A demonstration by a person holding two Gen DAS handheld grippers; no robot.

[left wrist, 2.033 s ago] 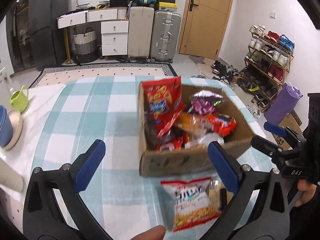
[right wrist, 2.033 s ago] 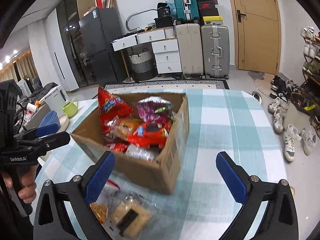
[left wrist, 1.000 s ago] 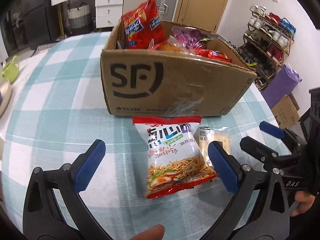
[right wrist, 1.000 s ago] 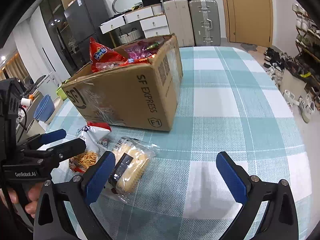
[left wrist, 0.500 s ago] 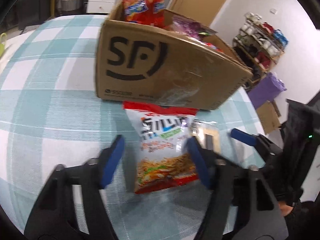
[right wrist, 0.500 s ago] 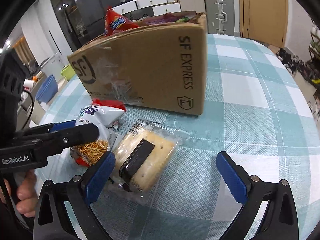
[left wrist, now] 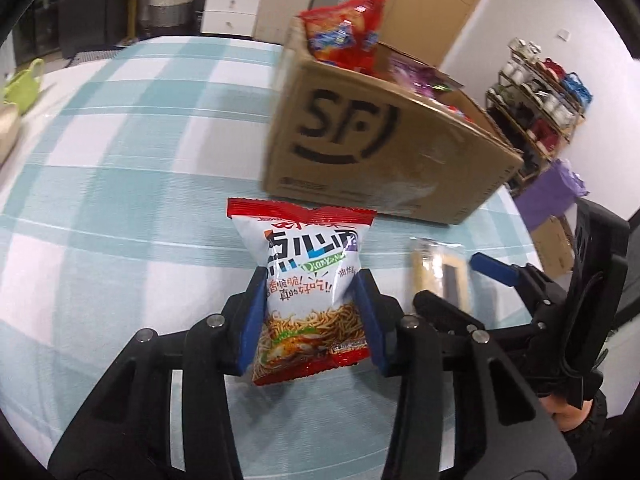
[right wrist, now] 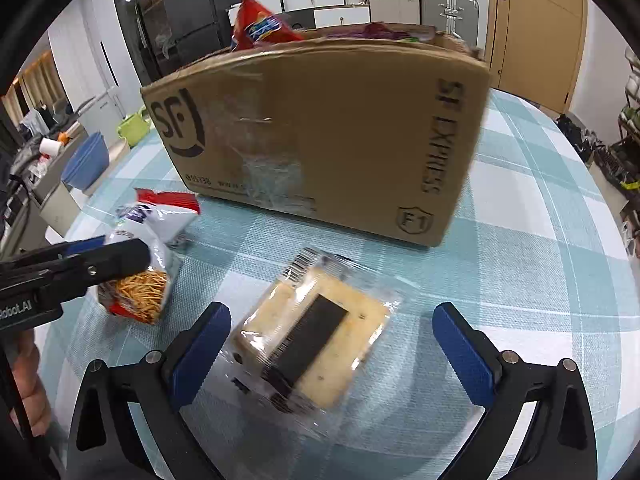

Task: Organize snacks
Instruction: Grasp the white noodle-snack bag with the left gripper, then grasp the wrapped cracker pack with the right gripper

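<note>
A second ago both claws stood wide over the table; since then the left gripper (left wrist: 312, 312) has come down around the noodle snack bag (left wrist: 308, 280), and its jaws are closing, the blue pads already pressed into the bag's two sides so that the packet bulges between them. The bag lies flat on the checked tablecloth (left wrist: 120, 200), its red top seam pointing at the cardboard box (left wrist: 384, 160) and lying just short of the box's printed front wall.

Just beside it, toward the right hand, lies the clear-wrapped cracker pack (right wrist: 312, 336), set at a slant on the cloth. The right gripper (right wrist: 328, 344) is lower over it than before, jaws spread wide, one blue pad on each side of the pack; whether the left pad touches the wrapper I cannot tell, and the other stands clear.

The box stands open-topped behind both packets, with a red chip bag (right wrist: 260, 30) poking above its rim and purple wrappers next to it. At the table's far left edge sit a blue bowl (right wrist: 86, 160) and a green watering can (right wrist: 134, 128).
</note>
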